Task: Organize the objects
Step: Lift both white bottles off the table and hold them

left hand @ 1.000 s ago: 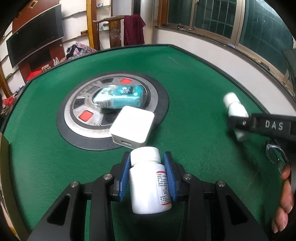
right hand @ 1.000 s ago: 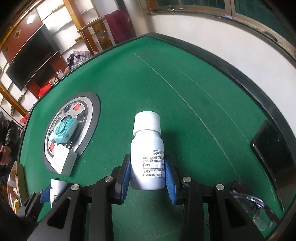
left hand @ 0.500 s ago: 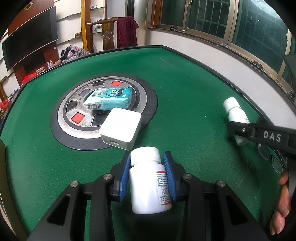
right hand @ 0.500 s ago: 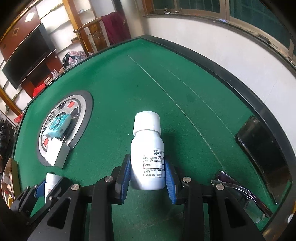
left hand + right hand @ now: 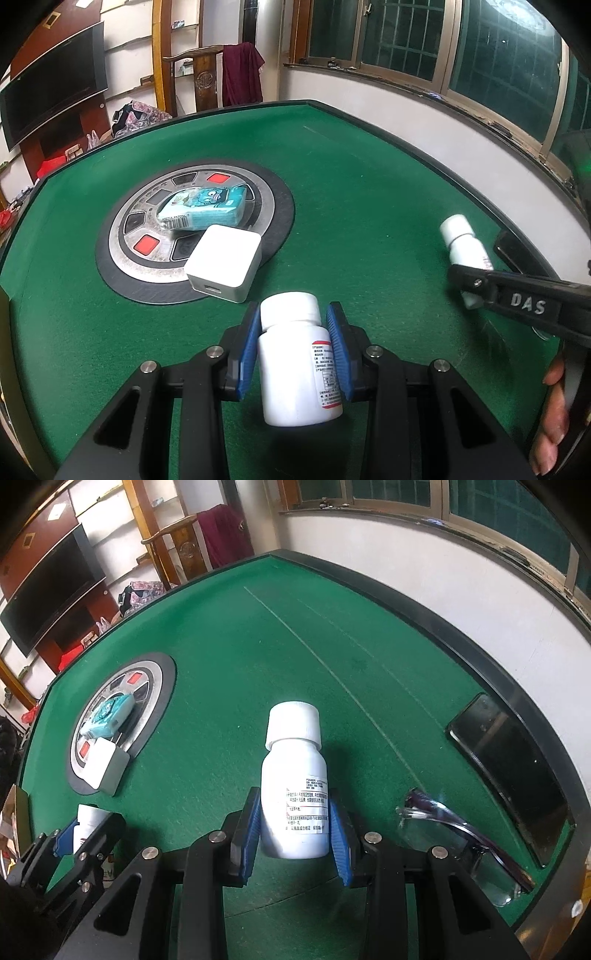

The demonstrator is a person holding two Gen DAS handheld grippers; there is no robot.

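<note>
My left gripper (image 5: 293, 325) is shut on a white pill bottle (image 5: 299, 369) with a red-edged label, held just above the green felt. My right gripper (image 5: 294, 812) is shut on a second white pill bottle (image 5: 294, 790), cap pointing away. In the left wrist view that second bottle (image 5: 463, 245) shows at the right, clamped in the right gripper's black arm. In the right wrist view the left gripper's bottle (image 5: 86, 823) shows at the lower left. A teal tissue pack (image 5: 203, 208) and a white charger cube (image 5: 223, 262) lie on the round metal disc (image 5: 147, 258).
Eyeglasses (image 5: 461, 838) and a dark phone (image 5: 509, 775) lie by the table's right rim. The green table (image 5: 332, 184) has a black raised edge. A person's fingers (image 5: 552, 424) show at the right. Shelves, a television and a chair stand beyond.
Both grippers keep their bottles. The right gripper has drifted a little to the right, bringing the phone and glasses further into its view. The left gripper has tilted slightly.
</note>
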